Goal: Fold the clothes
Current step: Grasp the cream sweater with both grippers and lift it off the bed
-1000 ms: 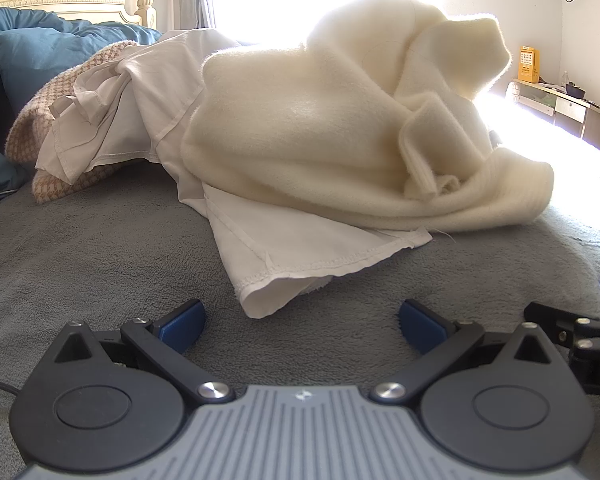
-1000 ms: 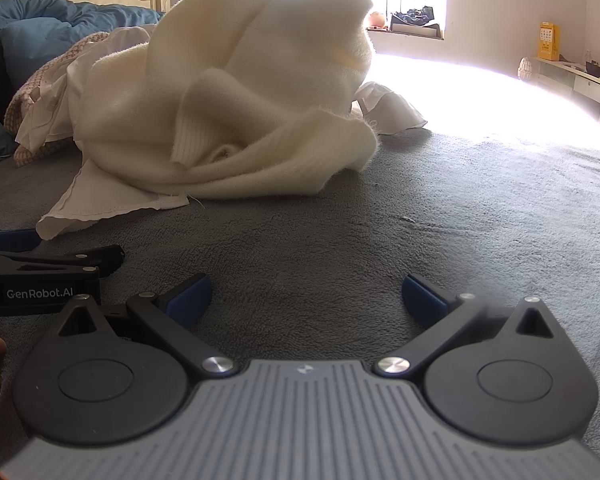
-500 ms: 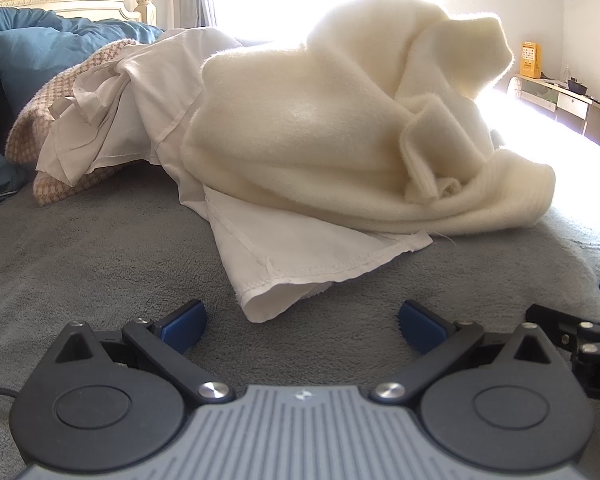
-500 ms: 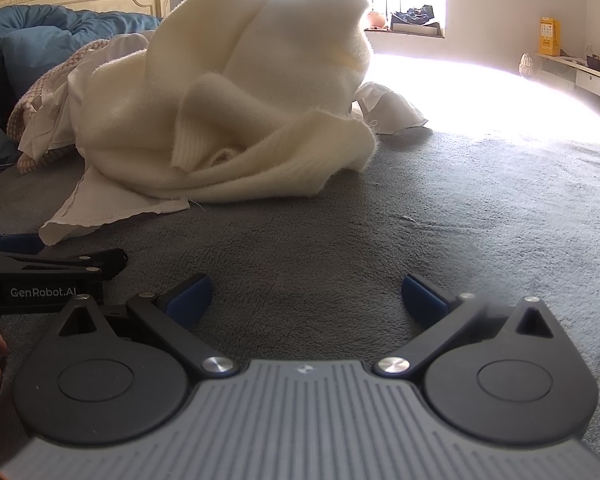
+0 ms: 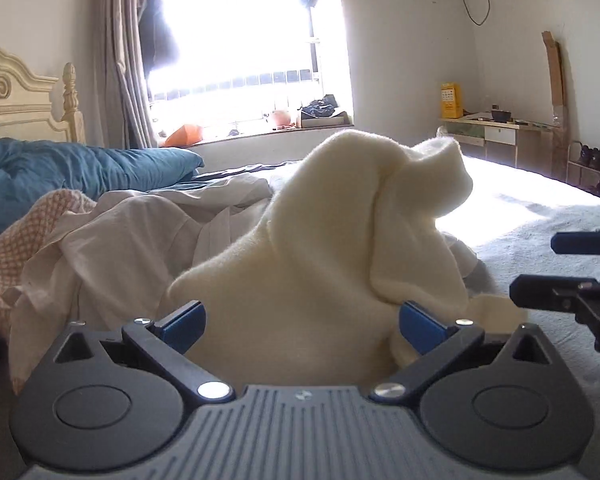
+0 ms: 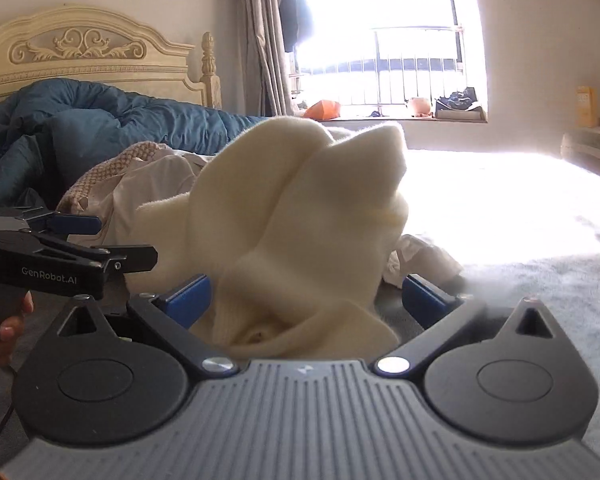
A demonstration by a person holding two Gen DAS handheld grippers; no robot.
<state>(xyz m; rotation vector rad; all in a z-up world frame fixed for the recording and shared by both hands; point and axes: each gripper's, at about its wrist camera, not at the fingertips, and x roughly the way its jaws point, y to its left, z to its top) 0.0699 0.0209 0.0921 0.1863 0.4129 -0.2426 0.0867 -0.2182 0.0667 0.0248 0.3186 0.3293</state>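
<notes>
Both grippers have closed in on the pile since a second ago. Left gripper (image 5: pixel 302 320) is straddling the cream knit (image 5: pixel 320 248), jaws wide apart; right gripper (image 6: pixel 306 300) likewise. Knit is lying bunched on the grey bedspread (image 6: pixel 540 280), over a white garment (image 5: pixel 112 256). Risk: pinching both layers and dragging the white garment along.

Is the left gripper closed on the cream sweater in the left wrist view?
No, the left gripper is open, its blue fingers spread on either side of the cream sweater.
</notes>
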